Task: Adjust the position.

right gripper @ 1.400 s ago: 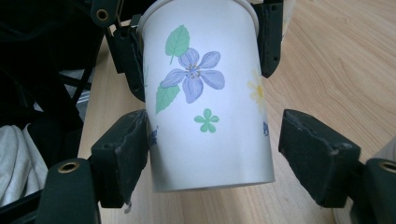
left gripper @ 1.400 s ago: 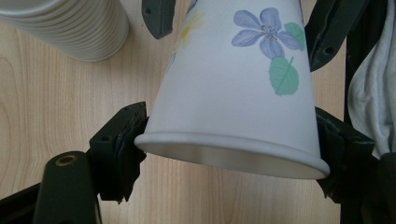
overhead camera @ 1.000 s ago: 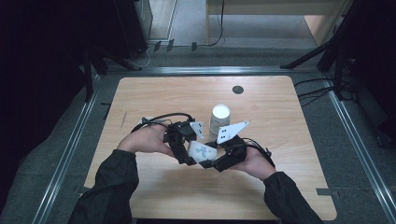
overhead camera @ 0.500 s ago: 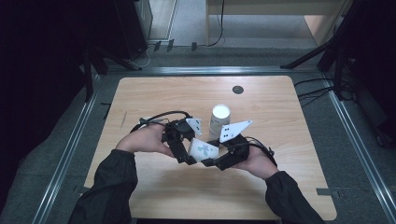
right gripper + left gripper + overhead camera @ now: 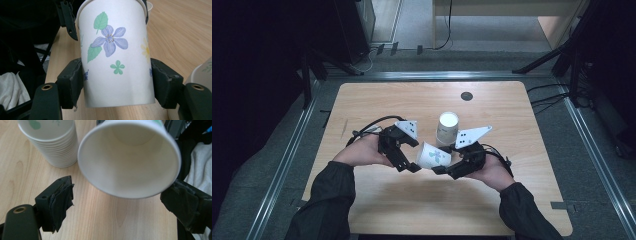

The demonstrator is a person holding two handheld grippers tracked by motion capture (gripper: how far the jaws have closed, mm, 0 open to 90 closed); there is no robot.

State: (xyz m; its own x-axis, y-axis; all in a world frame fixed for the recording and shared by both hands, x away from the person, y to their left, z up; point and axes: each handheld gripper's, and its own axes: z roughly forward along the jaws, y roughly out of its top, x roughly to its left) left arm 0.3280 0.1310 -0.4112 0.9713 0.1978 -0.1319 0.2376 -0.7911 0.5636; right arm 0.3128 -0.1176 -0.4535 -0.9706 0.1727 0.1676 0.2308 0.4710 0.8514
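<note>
Cup (image 5: 433, 156) in right gripper (image 5: 443, 167); cup stack (image 5: 446, 128) just behind.

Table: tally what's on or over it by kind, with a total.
Single cup, held by the right gripper: 1
Cup stack: 1
Grippers, counting the left gripper: 2
Black disc: 1
Total: 5

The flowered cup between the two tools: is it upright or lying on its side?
On its side. The flowered cup is clamped across its wall by the right tool, mouth turned toward the left tool, bottom away from it; inside looks empty.
</note>
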